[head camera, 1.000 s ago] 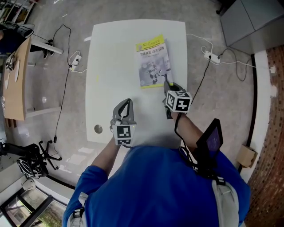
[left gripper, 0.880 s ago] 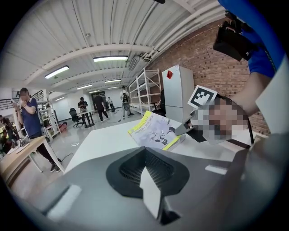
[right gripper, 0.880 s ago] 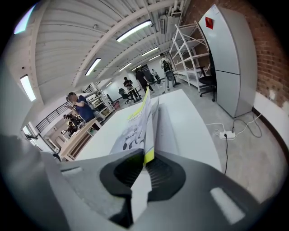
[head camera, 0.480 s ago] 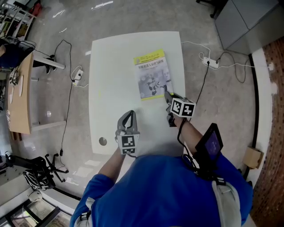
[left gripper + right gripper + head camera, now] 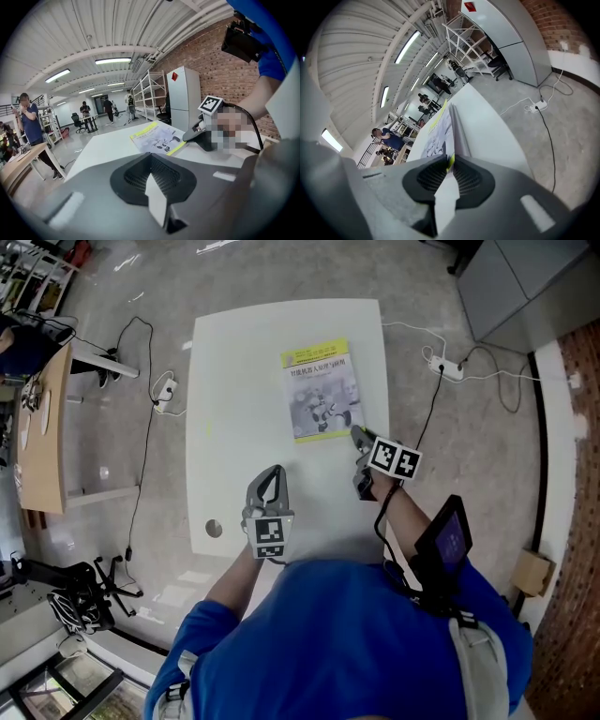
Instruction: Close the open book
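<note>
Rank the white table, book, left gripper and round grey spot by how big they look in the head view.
1. white table
2. book
3. left gripper, which sits nearer the camera, so it looks enlarged
4. round grey spot

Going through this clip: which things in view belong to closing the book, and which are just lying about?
Job in hand:
- book, lying closed on the table
- right claw, jaws just opened, with the book's corner between them

Lying about:
- left claw, shut and empty
- power strip
- cardboard box
- desk
</note>
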Tool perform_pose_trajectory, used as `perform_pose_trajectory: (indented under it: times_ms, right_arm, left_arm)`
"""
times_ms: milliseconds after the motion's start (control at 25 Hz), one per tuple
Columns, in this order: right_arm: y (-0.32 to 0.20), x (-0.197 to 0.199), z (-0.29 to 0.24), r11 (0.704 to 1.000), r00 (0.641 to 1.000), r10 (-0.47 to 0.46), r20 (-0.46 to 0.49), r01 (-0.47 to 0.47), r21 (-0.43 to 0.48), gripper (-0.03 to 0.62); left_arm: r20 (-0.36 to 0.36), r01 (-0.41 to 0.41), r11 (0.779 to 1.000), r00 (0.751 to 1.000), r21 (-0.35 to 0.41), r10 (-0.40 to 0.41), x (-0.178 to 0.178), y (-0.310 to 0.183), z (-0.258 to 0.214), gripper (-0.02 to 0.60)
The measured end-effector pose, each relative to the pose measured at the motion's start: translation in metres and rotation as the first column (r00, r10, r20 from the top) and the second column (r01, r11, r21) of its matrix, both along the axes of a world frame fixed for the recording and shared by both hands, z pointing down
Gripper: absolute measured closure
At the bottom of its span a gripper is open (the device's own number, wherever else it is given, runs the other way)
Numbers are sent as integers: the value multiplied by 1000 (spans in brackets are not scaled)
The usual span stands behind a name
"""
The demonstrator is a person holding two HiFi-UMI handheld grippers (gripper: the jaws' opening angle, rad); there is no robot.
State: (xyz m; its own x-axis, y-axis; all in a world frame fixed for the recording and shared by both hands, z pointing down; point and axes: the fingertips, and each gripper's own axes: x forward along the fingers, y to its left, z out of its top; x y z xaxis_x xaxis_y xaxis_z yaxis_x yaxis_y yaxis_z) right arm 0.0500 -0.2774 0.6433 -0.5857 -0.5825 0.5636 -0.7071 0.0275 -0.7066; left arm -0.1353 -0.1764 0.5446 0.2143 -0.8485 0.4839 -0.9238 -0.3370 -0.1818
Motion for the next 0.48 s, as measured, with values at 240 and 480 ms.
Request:
perform_pose_trajectory:
  times_ms: [240, 480]
  right_arm:
    - [9, 16, 0, 1000, 1000, 16, -16, -16, -6, 552]
    - [18, 28, -21, 997, 997, -22, -76, 27, 68, 551]
  left_arm:
    - [-5, 13, 1000, 1000, -2, -13, 6, 5, -1, 574]
    - [1, 18, 999, 1000, 28, -18, 16, 13, -13, 574]
